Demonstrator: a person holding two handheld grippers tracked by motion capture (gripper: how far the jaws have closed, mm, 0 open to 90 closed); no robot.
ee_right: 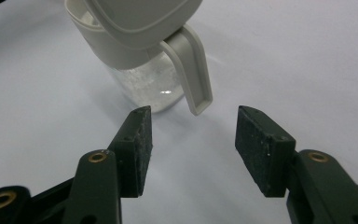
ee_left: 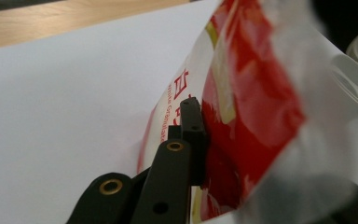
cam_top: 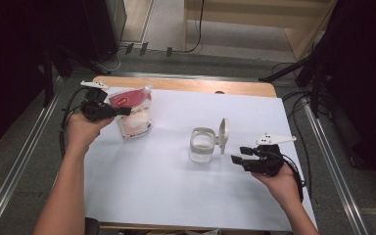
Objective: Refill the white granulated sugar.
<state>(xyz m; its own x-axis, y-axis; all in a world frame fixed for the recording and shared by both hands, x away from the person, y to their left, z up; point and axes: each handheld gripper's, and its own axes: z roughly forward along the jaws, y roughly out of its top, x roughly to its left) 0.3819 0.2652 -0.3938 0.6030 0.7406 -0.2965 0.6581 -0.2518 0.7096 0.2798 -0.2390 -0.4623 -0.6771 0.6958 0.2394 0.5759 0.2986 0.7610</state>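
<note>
On white table (cam_top: 176, 196) | left gripper (cam_top: 123, 111) clamped on red-white bag (cam_top: 136, 115) | right gripper (cam_top: 238, 154) jaws apart, empty, near jar (cam_top: 201, 145)

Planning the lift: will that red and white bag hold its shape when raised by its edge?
Probably not: the bag looks like thin, crinkled film, so likely floppy. The left gripper pinches one edge, so it may sag.

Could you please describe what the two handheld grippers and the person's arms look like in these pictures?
Both the left gripper and the right gripper are black, each topped by a pale grey three-cornered plate. Their jaws are flat black bars with brass-coloured rivets, ending in rectangular black pads with a slightly rough face. A black cable trails from each gripper. The forearms are bare: no sleeves, gloves or watch are visible.
</note>
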